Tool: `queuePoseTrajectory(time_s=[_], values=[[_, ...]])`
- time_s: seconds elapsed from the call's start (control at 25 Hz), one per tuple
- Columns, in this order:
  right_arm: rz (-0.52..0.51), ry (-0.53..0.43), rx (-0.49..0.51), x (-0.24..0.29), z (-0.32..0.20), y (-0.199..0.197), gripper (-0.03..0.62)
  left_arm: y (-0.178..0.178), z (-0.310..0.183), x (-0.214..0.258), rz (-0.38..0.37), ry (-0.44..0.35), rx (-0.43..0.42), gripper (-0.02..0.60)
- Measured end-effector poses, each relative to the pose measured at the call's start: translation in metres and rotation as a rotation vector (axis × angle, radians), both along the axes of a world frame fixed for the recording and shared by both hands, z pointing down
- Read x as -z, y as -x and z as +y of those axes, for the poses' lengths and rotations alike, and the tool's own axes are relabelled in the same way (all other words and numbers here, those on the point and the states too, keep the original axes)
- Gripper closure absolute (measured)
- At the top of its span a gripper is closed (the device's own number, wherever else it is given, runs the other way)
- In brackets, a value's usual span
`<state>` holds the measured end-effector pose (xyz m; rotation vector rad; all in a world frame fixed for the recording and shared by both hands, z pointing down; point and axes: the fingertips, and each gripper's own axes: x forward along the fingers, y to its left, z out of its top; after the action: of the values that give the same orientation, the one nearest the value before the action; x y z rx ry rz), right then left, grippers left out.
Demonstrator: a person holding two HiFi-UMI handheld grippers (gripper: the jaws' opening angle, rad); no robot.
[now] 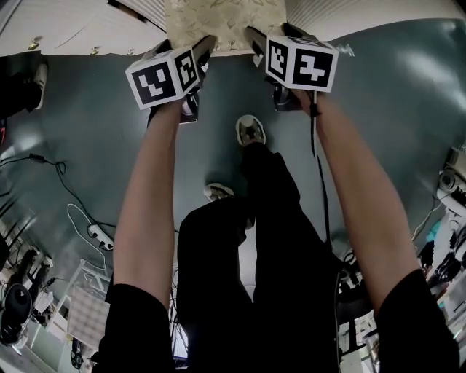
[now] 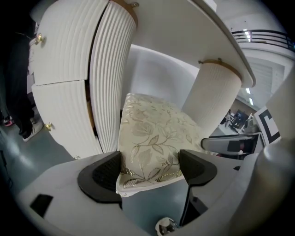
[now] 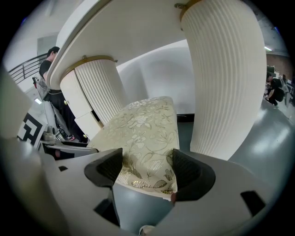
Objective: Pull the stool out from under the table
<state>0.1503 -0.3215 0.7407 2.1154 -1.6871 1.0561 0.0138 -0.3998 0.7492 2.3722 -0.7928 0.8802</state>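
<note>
The stool [image 1: 226, 22] has a cream seat cushion with a gold leaf pattern and stands at the top of the head view, between the table's white ribbed legs [image 2: 110, 78]. My left gripper [image 1: 200, 47] holds the near left corner of the seat. In the left gripper view its pads [image 2: 109, 171] press both sides of the stool's cushion [image 2: 152, 133]. My right gripper [image 1: 262, 40] holds the near right corner. In the right gripper view the stool's cushion [image 3: 143, 129] sits squeezed between that gripper's pads [image 3: 186, 173]. The white tabletop [image 2: 184, 32] overhangs the seat.
The person's legs and shoes [image 1: 250, 130] stand on the grey-green floor right behind the grippers. A power strip with cables [image 1: 98, 234] lies on the floor at the left. White drawers with gold knobs [image 2: 60, 92] flank the left table leg. A second person [image 3: 53, 92] stands beyond.
</note>
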Motion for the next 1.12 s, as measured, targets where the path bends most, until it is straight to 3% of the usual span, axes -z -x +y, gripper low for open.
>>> queuePoseTrajectory(time_s=[0.6,0.88,1.12], values=[[-0.028,0.038,-0.012,-0.002,0.094,0.074,0.283,0.07,0.092,-0.003,-0.041,0.061,-0.045,0.17],[-0.022,0.031,-0.034,-0.001,0.128,0.1,0.283,0.097,0.123,-0.002,-0.027,0.037,-0.038,0.17],[-0.034,0.061,-0.013,-0.005,0.151,0.116,0.283,0.113,0.15,-0.008,-0.061,0.087,-0.042,0.17]])
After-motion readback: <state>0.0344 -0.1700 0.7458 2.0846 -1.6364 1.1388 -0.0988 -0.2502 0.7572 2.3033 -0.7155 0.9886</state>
